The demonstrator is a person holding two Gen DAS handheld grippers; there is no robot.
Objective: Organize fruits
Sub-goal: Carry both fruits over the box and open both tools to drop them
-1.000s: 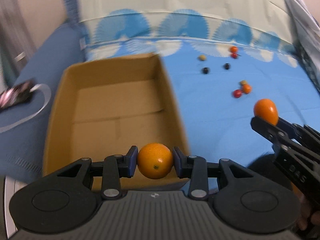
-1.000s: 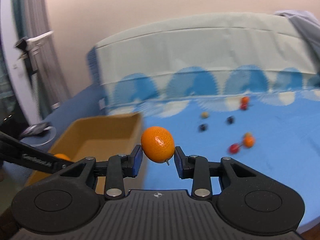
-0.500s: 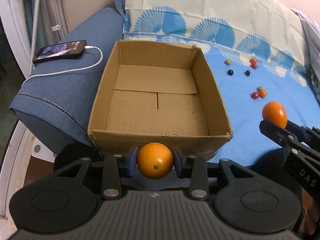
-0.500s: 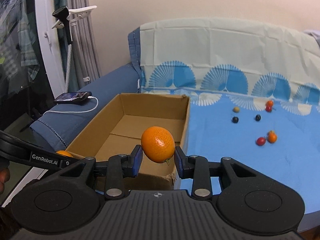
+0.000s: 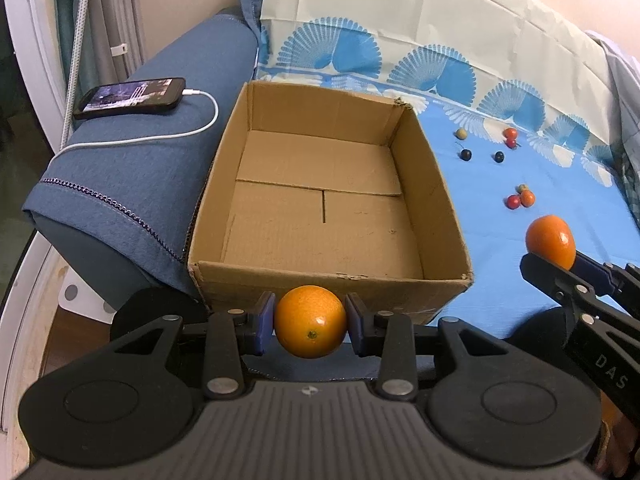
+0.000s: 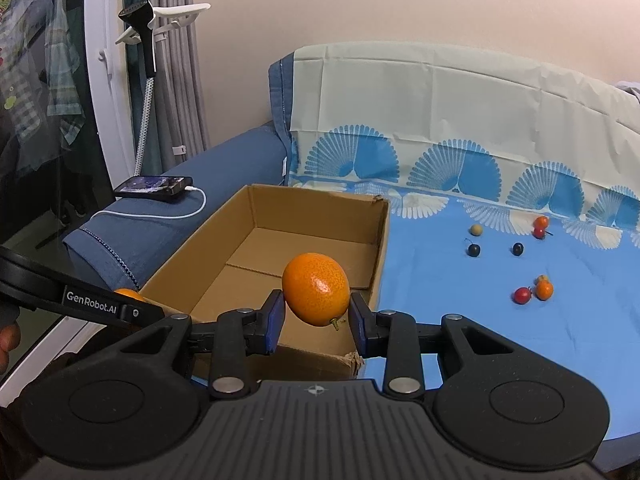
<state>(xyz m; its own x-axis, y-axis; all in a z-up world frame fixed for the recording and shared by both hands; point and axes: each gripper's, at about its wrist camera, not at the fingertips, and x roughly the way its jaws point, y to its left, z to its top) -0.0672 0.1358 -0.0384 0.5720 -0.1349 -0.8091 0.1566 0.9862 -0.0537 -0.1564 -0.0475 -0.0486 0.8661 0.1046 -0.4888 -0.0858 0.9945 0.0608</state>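
My left gripper (image 5: pixel 310 326) is shut on an orange (image 5: pixel 310 327), just in front of the near wall of an open, empty cardboard box (image 5: pixel 328 280). My right gripper (image 6: pixel 316 314) is shut on a second orange (image 6: pixel 315 288), held at the box's (image 6: pixel 360 236) near right corner. That second orange also shows in the left wrist view (image 5: pixel 551 241), right of the box. Several small red, orange, dark and tan fruits (image 5: pixel 520 199) lie on the blue cloth to the right.
The box stands on a blue fan-patterned cloth (image 5: pixel 520 248) over a sofa. A phone (image 5: pixel 132 97) with a white cable lies on the blue armrest (image 5: pixel 140 168) to the left. A garment steamer (image 6: pixel 138 16) and curtains stand at the far left.
Both grippers have drawn back and risen, still holding their oranges. The whole box and the armrest with the phone have come into view.
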